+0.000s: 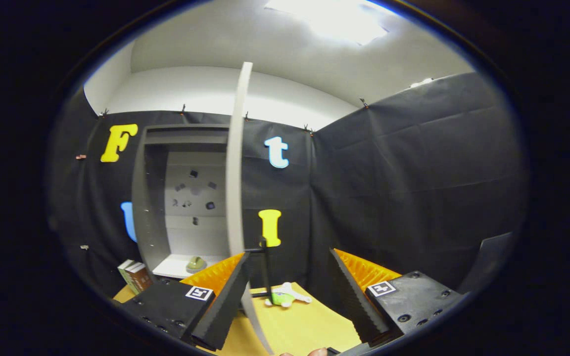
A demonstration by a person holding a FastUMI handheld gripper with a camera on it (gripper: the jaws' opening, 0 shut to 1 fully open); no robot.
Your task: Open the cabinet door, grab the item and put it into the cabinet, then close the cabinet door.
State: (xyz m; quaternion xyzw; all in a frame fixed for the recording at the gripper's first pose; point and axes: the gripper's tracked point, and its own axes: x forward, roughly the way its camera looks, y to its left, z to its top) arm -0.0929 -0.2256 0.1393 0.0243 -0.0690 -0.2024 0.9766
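Gripper view: gripper (285, 291) fingers stand spread apart and clamp nothing, though the edge of the open cabinet door (235, 183) runs between them, close to the left finger. Cabinet (156, 198) lies at 11 o'clock beyond the fingers, with a small greenish object (196, 263) on its floor. Toy (285, 295), green and white, lies on the yellow table (295, 331) just ahead of the fingers at 12 o'clock. Judged light, rigid and somewhat slippery; best taken across its green body.

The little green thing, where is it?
The green item sits on the cabinet floor, behind the open door, beyond the open gripper.
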